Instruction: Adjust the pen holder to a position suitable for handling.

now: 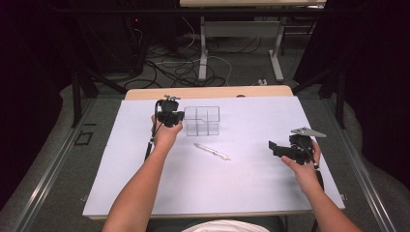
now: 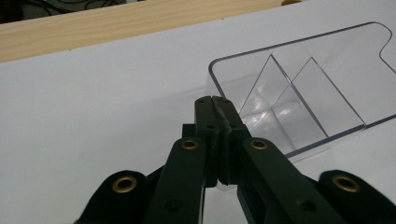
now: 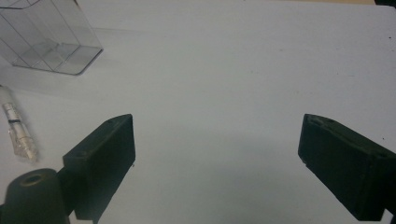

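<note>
On the white-covered worktop (image 1: 212, 179), the left hand-held gripper (image 2: 217, 109) has its black jaws pressed together on the near wall of a clear plastic organiser box with inner dividers (image 2: 299, 84), which stands upright toward the far middle of the sheet. A clear-barrelled pen (image 1: 212, 151) lies flat just in front of the box, apart from it. The right hand-held gripper (image 3: 217, 154) hovers over bare sheet well to the right, jaws spread wide and empty.

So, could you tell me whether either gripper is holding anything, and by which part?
The left gripper is shut on the clear organizer, pinching its near side wall. The right gripper is open and holds nothing.
</note>
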Demonstrator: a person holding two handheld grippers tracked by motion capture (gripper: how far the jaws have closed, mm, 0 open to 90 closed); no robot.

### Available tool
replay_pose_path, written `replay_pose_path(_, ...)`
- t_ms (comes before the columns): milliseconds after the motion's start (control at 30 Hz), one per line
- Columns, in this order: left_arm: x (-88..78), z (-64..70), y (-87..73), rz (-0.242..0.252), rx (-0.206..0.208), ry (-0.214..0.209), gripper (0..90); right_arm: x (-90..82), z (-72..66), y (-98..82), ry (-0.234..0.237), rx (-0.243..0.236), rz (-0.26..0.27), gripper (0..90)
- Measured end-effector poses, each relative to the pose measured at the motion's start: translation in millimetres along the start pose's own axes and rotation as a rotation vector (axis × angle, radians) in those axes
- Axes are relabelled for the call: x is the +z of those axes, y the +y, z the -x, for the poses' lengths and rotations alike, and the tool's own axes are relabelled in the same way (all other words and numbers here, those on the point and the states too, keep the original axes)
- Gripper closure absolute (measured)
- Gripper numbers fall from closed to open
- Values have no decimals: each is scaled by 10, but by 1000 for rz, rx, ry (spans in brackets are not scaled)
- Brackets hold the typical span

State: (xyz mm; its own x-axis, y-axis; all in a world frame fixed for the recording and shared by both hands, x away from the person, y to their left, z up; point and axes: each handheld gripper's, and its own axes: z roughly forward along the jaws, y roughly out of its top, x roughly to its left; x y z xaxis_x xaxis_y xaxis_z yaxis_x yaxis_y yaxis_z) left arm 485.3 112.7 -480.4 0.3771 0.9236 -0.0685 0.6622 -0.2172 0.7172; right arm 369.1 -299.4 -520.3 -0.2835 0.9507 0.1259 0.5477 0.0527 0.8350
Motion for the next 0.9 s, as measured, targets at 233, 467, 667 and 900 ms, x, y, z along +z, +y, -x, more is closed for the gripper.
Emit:
replay_pose_path(233, 45, 163, 20, 5, 14, -18, 898, -2, 9, 1, 1, -5, 1, 110)
replay_pose_path(467, 96, 272, 17, -14, 25, -33, 898, -1, 10, 3, 2, -7, 1, 113)
replay_pose_path(667, 140, 346, 6, -9, 44, -29, 897, -2, 12, 2, 1, -7, 0, 113)
replay_pose_path(900, 73, 310, 21, 1, 41, -37, 897, -6, 15, 0, 3, -8, 0, 115)
